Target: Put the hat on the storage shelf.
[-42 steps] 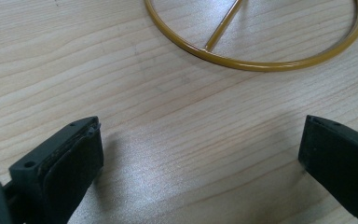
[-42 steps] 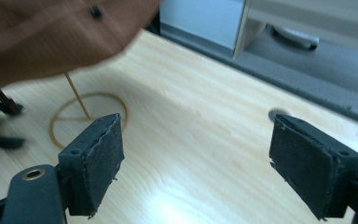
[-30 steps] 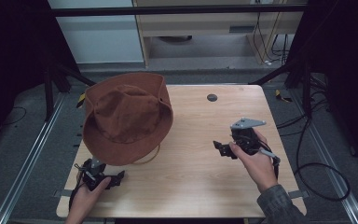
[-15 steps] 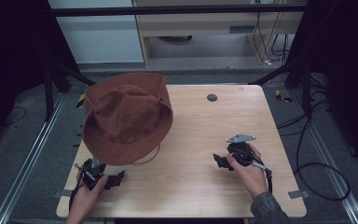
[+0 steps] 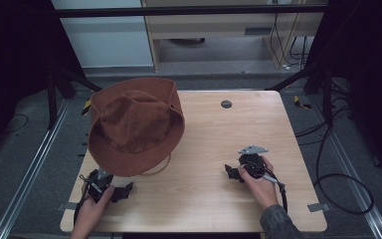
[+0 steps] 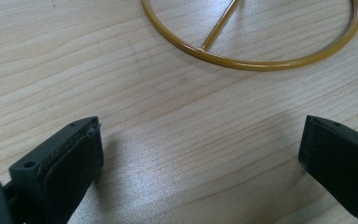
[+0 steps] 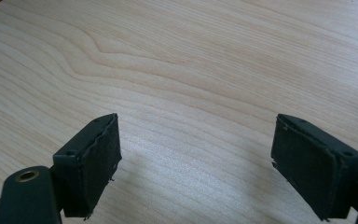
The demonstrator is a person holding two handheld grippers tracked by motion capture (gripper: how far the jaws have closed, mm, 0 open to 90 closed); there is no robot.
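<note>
Up on its yellow wire stand, the brown hat sits over the left half of the wooden table, crown uppermost and brim drooping on all sides, tipped a little toward the near left. The stand's round base ring lies flat on the wood, with a straight yellow bar running across it; in the high view a short arc of that ring peeks out from under the near edge of the brim.

Just below the brim's near edge, at the table's near-left corner, the left gripper rests low over the wood in the person's left hand, pointing toward the right. It is near the hat but not touching it. In the left gripper view its two black jaws stand wide apart with bare table between them, and the ring lies ahead of them, clear of both pads.

Across the table, well apart from the hat, the right gripper sits near the right side in the person's right hand, with its grey three-cornered plate on top and its cable trailing back along the sleeve. Its jaws are likewise spread, holding nothing, and the right gripper view has plain wood grain between them.

A small dark round fitting is set in the tabletop toward the far edge.
</note>
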